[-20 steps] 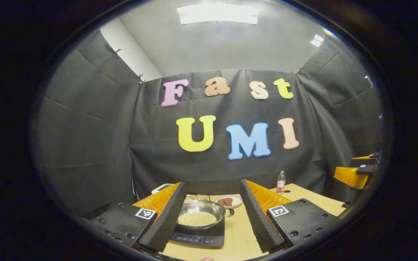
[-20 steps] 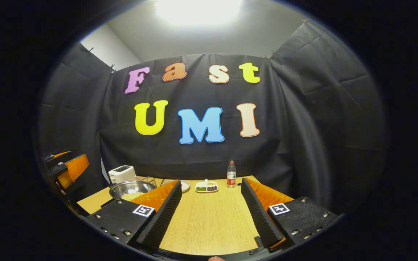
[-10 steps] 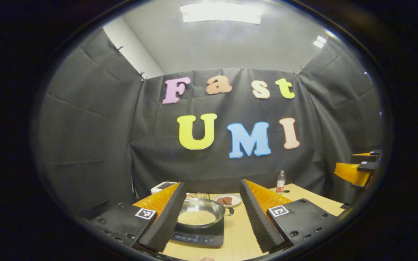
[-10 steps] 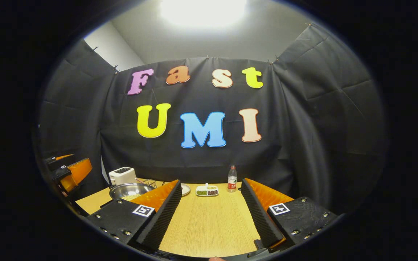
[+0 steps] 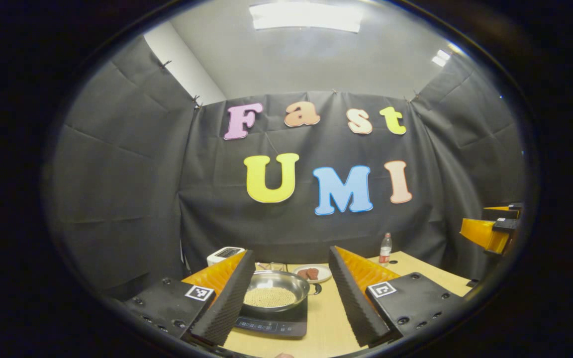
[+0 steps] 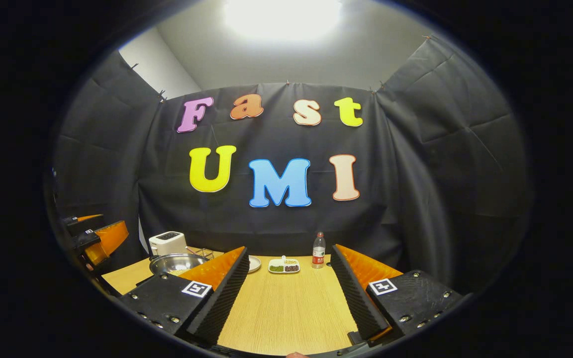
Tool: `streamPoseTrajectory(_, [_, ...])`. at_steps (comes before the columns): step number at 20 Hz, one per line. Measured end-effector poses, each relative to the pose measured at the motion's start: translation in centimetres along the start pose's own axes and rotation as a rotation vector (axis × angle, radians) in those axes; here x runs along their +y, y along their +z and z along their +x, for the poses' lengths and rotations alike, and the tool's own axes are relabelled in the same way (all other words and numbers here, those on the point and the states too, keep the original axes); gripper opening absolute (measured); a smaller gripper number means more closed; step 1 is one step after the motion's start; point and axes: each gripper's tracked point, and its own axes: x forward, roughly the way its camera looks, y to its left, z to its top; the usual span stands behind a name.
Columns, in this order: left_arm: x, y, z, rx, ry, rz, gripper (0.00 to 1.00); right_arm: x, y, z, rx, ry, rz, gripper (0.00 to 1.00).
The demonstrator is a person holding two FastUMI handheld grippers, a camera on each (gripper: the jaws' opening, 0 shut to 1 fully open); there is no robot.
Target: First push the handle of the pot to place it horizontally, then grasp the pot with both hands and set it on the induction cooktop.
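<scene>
A steel pot (image 5: 272,293) holding pale beans sits on the black induction cooktop (image 5: 275,322) on the wooden table. My left gripper (image 5: 290,258) is open, held back from the pot with nothing between its fingers. In the right gripper view the pot (image 6: 176,262) is at the far left, partly hidden behind one finger. My right gripper (image 6: 289,256) is open over bare table, well to the right of the pot. The other gripper (image 6: 98,237) hangs at the left edge of the right gripper view, and the right one (image 5: 491,229) appears at the right edge of the left gripper view.
A white toaster (image 6: 167,242) stands behind the pot. A small plate with brown pieces (image 5: 312,273), a divided dish of beans (image 6: 284,267) and a water bottle (image 6: 318,250) stand along the table's far edge by the black cloth wall.
Both grippers have drawn back and tilted slightly; the pot and cooktop look a little smaller and farther. The pot stays on the cooktop.
</scene>
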Motion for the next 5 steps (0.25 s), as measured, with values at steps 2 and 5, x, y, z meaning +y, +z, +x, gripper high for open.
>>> streamPoseTrajectory(2, [0.04,-0.04,0.03,-0.002,-0.002,-0.001,0.91,0.09,0.22,0.03,-0.005,0.001,0.003,0.99])
streamPoseTrajectory(5, [0.12,0.12,-0.12,-0.004,-0.002,-0.001,0.91,0.06,0.3,-0.15,-0.014,0.001,-0.001,0.99])
